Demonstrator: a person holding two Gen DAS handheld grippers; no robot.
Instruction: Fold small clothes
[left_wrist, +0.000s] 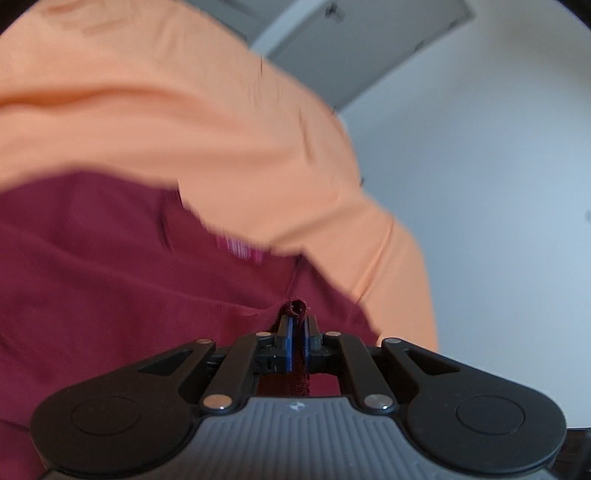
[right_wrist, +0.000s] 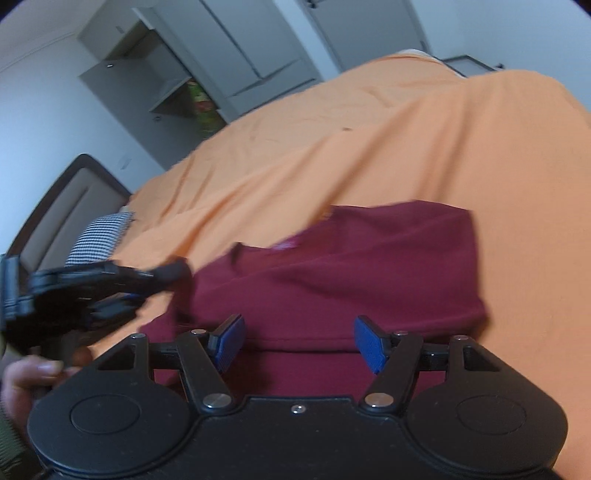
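The fold looked to be under way, one side gripped and the other not. The left gripper (left_wrist: 297, 325) was pinched tight on a small tuck of the maroon garment (left_wrist: 110, 288), the cloth bunched into a little roll between its blue pads (left_wrist: 290, 343). The right gripper (right_wrist: 299, 341) stood with its jaws wide apart, hovering just over the garment's near hem with nothing between them.

The maroon garment (right_wrist: 351, 273) lay spread on the orange bedsheet (right_wrist: 369, 140) — a soft, matte knit, roughly rectangular, with a straight edge on its right side and a pale label (right_wrist: 286, 244) near the far edge. The sheet beneath was smooth cotton-like cloth, rumpled into long shallow ridges.

By my judgement, the next move called for the right gripper to close on the hem level with the left's hold, so both could lift and carry the edge over evenly — an uneven grab would skew the fold. A checked pillow (right_wrist: 98, 236) rested by the headboard (right_wrist: 48, 206).
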